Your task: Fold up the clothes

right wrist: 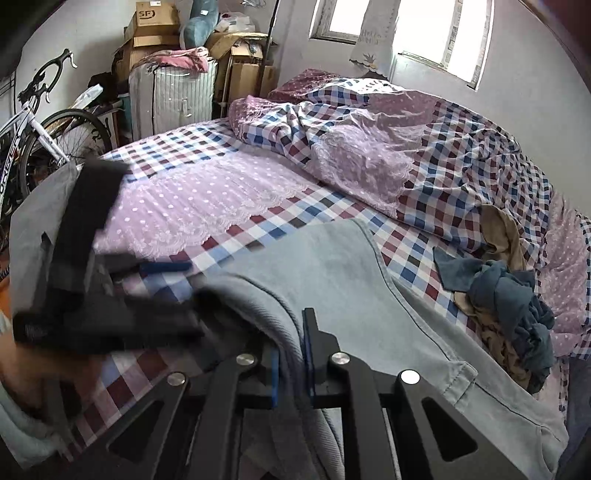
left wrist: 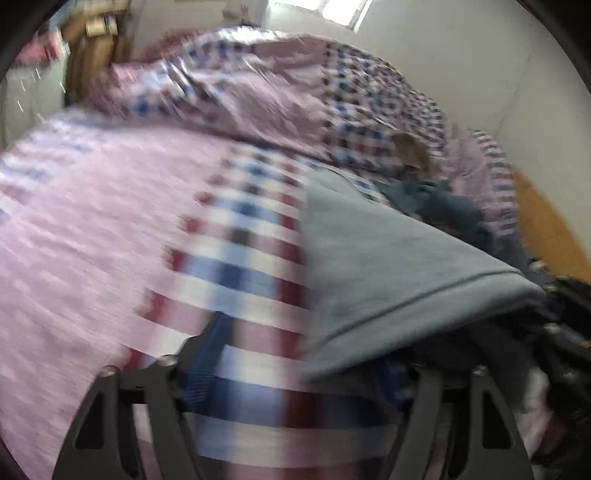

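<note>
A grey garment [right wrist: 325,266] lies spread on the checked bed sheet [right wrist: 406,251]. My right gripper [right wrist: 291,354] is shut on its ribbed edge, which runs up between the blue pads and is lifted into a ridge. The left gripper [right wrist: 177,295] shows as a dark blur just to the left of that ridge, low over the sheet. In the left wrist view, which is blurred, the left gripper [left wrist: 306,343] stands wide open. Its left finger [left wrist: 207,354] is over the sheet, and the grey garment [left wrist: 388,258] drapes over the right finger.
A heap of dark blue and tan clothes [right wrist: 509,295] lies on the right of the bed. A crumpled checked duvet [right wrist: 369,147] covers the far half. Beyond the bed's left side stand a bicycle [right wrist: 48,140], a suitcase [right wrist: 173,92] and cardboard boxes [right wrist: 155,22].
</note>
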The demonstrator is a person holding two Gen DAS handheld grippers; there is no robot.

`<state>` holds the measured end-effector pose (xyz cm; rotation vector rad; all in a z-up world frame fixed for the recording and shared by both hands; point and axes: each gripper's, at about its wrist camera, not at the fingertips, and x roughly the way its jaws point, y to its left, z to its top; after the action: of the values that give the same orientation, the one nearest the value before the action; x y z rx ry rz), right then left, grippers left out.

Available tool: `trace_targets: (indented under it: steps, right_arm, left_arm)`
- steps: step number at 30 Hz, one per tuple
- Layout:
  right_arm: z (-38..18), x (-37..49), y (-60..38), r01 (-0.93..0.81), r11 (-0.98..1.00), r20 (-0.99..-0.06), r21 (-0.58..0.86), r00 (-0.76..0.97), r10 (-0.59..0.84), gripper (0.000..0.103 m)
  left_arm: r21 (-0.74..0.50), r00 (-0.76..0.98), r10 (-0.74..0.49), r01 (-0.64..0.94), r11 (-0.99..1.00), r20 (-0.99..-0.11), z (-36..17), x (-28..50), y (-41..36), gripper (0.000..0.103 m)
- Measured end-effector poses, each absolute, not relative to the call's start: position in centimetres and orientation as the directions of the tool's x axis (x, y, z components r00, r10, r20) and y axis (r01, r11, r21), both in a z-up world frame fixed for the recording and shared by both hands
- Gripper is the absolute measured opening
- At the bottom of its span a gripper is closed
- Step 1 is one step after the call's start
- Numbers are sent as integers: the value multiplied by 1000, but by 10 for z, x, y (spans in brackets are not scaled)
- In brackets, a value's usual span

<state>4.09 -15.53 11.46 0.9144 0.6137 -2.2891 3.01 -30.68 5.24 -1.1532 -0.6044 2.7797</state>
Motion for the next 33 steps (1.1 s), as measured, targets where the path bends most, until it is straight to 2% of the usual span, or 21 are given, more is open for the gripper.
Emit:
trace_targets:
  steps: [4, 6, 9, 15, 16, 17, 19, 21, 22, 25, 30, 31, 33]
  right_arm:
    - [95, 56, -155, 662, -710, -733, -239, -603, -316, 15]
    - [83, 65, -153, 648, -713, -731, -265, -618, -290, 27]
    - [66, 78, -143, 627, -711, -713, -320, -653, -255, 42]
    - [36, 95, -104, 503, -689, -636, -522, -768, -79, 40]
    - [34, 96, -96, 484, -683, -622, -547, -781, -55, 34]
    - [32, 97, -88, 466, -676, -609, -571, -792, -32, 19]
    - [34, 100, -74, 469, -665, -598, -582, -801, -42, 17]
    - [41, 104, -69, 456, -646, -569, -612, -821, -41, 12]
    - [44, 105, -67, 443, -631, -545, -637, -838, -38, 11]
    - [51, 102, -58, 405, -579, -482, -708, -876, -24, 11]
    - [42, 97, -46, 465, -557, -545, -688, -838, -26, 11]
    - [43, 100, -46, 474, -562, -558, -678, -830, -27, 14]
    - [52, 103, -40, 516, -608, -620, -603, -783, -49, 26]
  left_arm:
    - [-378, -707, 193, 113, -919, -680, 49, 30, -317, 62]
    - [-340, -678, 179, 112, -934, -713, 42, 27, -312, 56]
    - [-344, -662, 187, 113, -932, -726, 38, 28, -312, 56]
    - [-416, -655, 233, 136, -899, -718, 35, 36, -331, 56]
    - [-411, -656, 229, 137, -901, -719, 37, 37, -332, 54]
    - [-404, -655, 225, 134, -905, -721, 37, 37, -330, 52]
    - [-393, -651, 227, 119, -912, -724, 38, 38, -325, 47]
    - [-391, -645, 238, 104, -914, -726, 38, 39, -320, 34]
    - [-391, -642, 242, 99, -915, -727, 39, 40, -318, 31]
    - [-385, -632, 249, 85, -919, -734, 39, 43, -312, 28]
    - [-361, -613, 243, 74, -930, -751, 36, 46, -306, 28]
    - [-364, -611, 245, 76, -928, -753, 36, 46, -307, 28]
    - [-371, -608, 249, 81, -925, -754, 36, 46, -308, 29]
